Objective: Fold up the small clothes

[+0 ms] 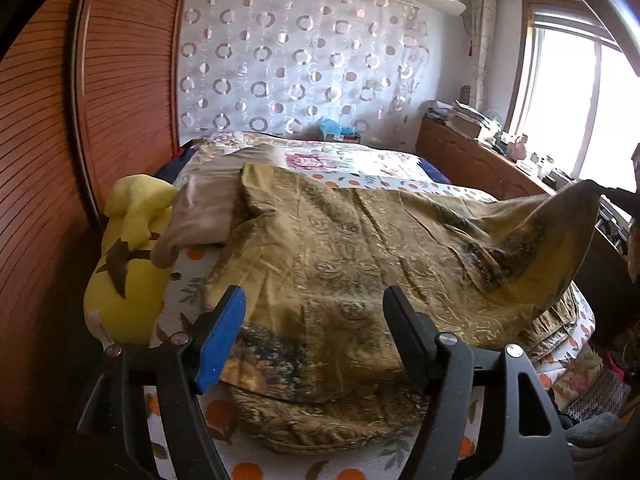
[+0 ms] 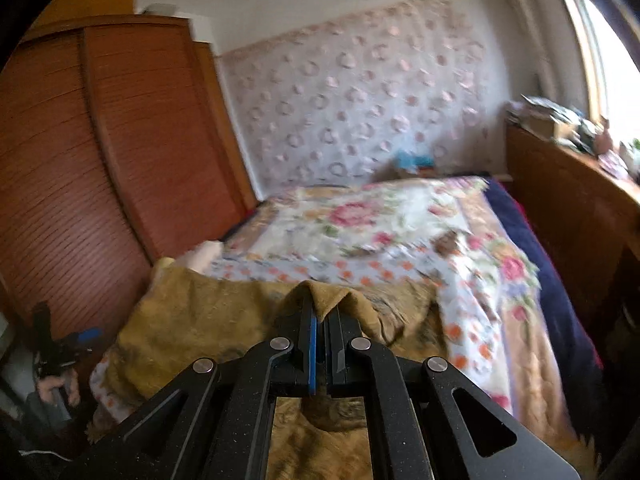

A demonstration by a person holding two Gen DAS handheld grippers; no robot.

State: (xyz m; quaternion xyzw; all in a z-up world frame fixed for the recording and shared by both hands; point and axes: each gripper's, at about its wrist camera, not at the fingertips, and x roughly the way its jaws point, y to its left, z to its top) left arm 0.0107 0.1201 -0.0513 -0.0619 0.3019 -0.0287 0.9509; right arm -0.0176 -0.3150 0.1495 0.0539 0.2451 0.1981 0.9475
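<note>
Gold-patterned cloth (image 1: 340, 264) is what I'm dealing with, spread across the near half of the bed and filling the middle of the left wrist view. My left claw (image 1: 314, 300) sits at the bottom centre of that frame with its jaws spread wide, blue pad on the left finger, and nothing pinched between them; the cloth just lies underneath. No earlier shot to compare, so that's all I'll say there.

My right claw (image 2: 322, 312) is pressed together in the lower middle of the right wrist view, pinching a bunched edge of the same cloth (image 2: 200, 312), which humps up over the fingertips. From the left wrist view that lifted corner shows at the right edge, pulled up off the bed toward a dark shape I take to be the right claw.

Further out: a yellow plush toy (image 1: 128, 256) at the left edge of the bed, a beige pillow (image 1: 204, 208) just beside it touching the cloth, then the floral bedspread (image 2: 360, 228) toward the back. Brown louvred wardrobe (image 1: 120, 80) upper left, a circle-print curtain (image 1: 300, 64) behind, a window (image 1: 576, 92) upper right.
</note>
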